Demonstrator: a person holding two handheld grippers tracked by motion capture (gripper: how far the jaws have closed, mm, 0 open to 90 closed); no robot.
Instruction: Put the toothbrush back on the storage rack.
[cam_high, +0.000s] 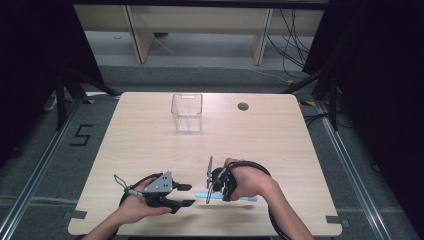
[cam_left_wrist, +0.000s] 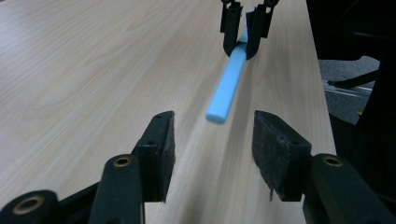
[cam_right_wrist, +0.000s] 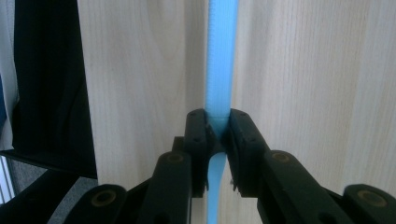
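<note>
My right gripper (cam_right_wrist: 217, 122) is shut on a light blue stick (cam_right_wrist: 219, 56), its pads pinching it partway along, above the wooden table (cam_high: 150, 145). In the high view the blue stick (cam_high: 202, 195) lies level near the front edge, its free end pointing left out of the right gripper (cam_high: 214, 192). My left gripper (cam_high: 187, 195) faces that end from the left, jaws apart. In the left gripper view the stick (cam_left_wrist: 229, 81) comes toward me from the right gripper (cam_left_wrist: 243, 39). Its tip hangs just ahead of the gap of my left gripper (cam_left_wrist: 212, 130), touching neither pad.
A clear, square plastic container (cam_high: 187, 111) stands upright at the back middle of the table. A small round grommet (cam_high: 243, 106) sits in the tabletop to its right. The table's front edge is close under both hands.
</note>
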